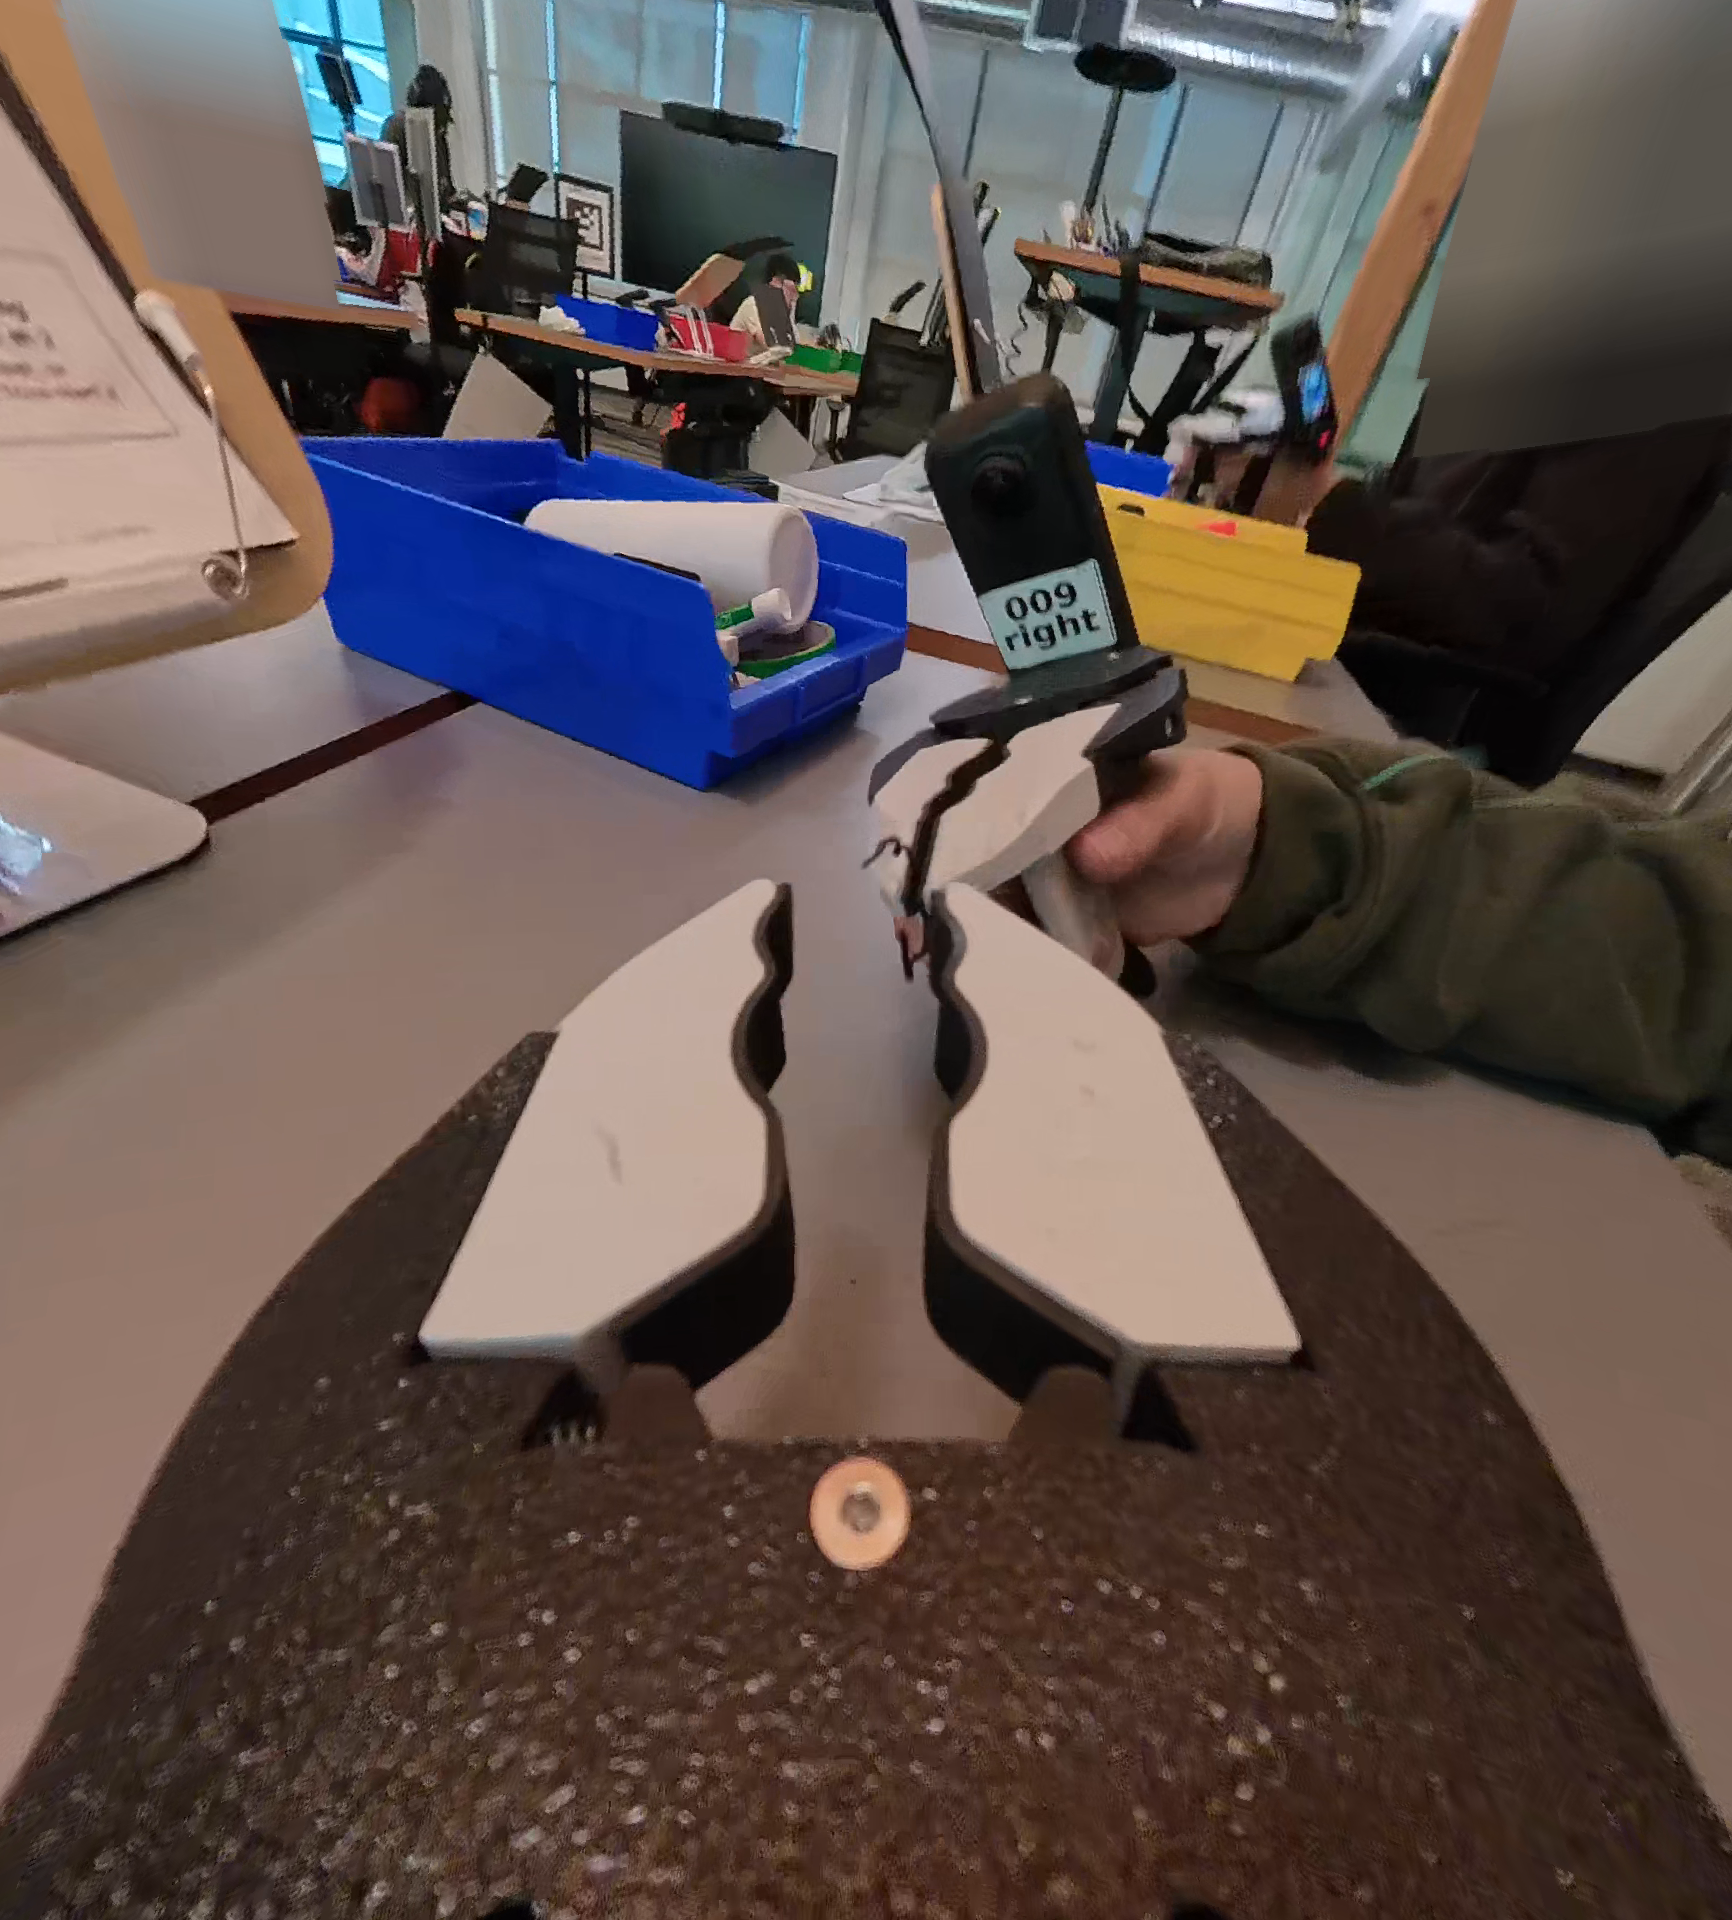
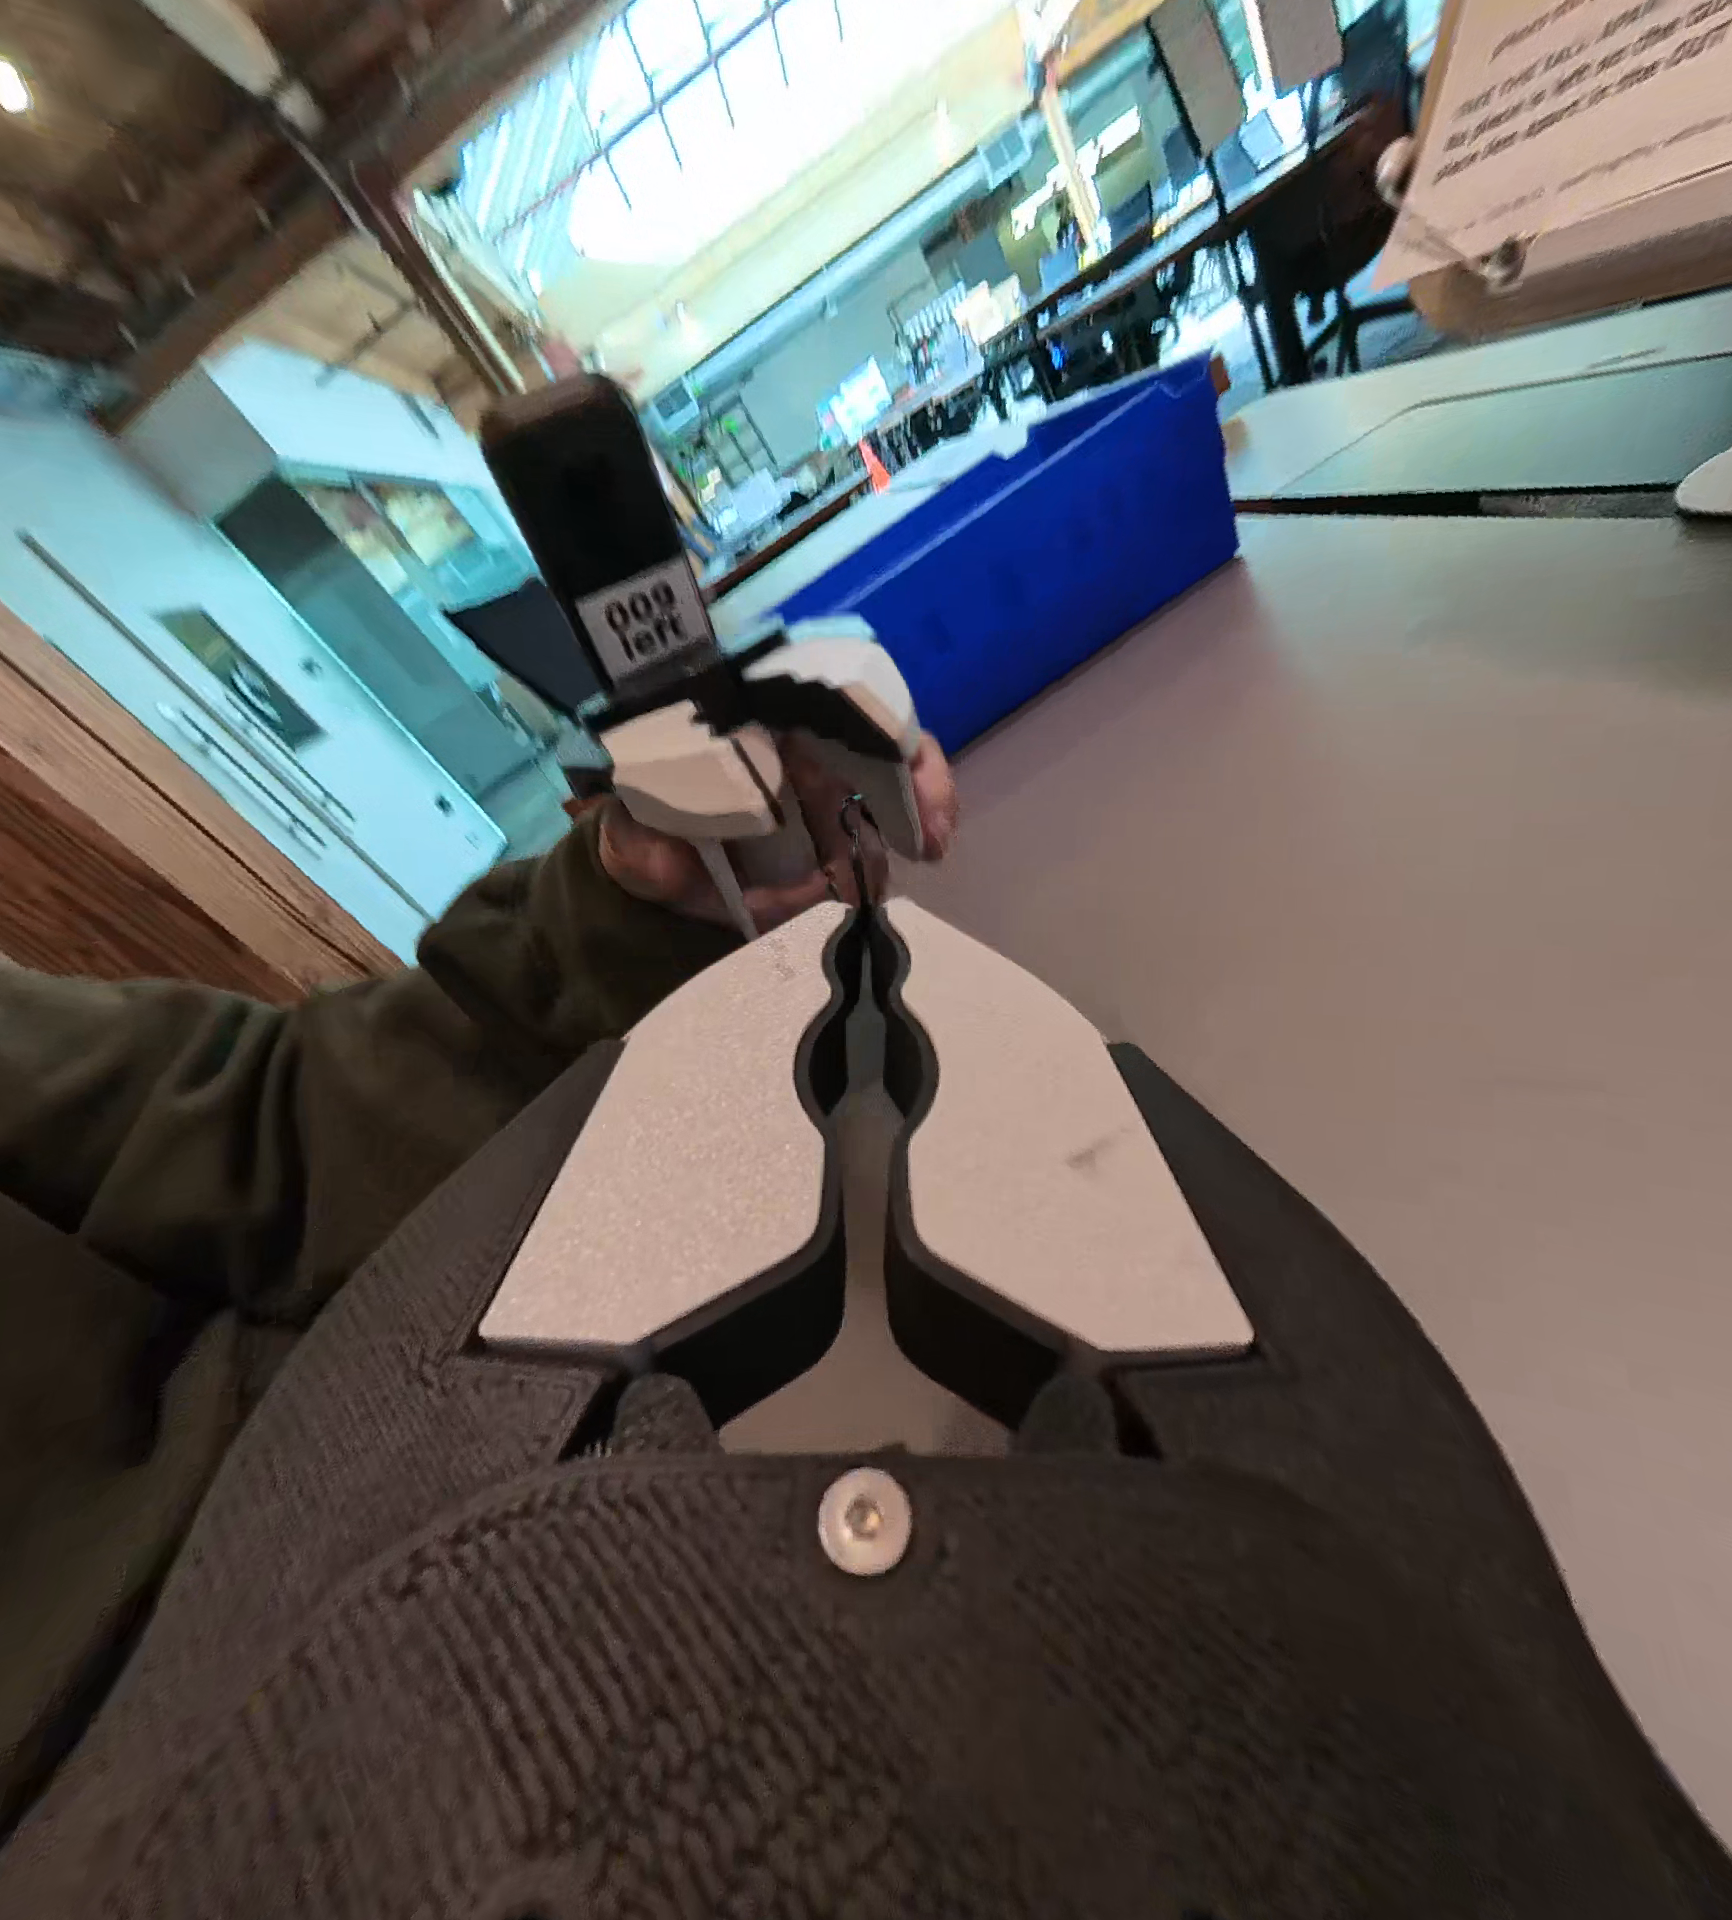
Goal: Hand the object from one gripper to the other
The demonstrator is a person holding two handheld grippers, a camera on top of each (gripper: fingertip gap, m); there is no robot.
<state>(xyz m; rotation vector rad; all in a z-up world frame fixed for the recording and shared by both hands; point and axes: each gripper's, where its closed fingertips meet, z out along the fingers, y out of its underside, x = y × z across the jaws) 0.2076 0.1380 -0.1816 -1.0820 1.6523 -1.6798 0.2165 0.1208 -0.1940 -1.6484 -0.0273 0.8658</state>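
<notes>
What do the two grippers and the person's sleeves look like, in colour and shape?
Both match. The left gripper has two light grey fingers with wavy black inner edges on a speckled black base plate fixed by a silver screw. The right gripper is built the same. Each carries an upright black camera bearing a pale label. Both sleeves are dark olive green.
</notes>
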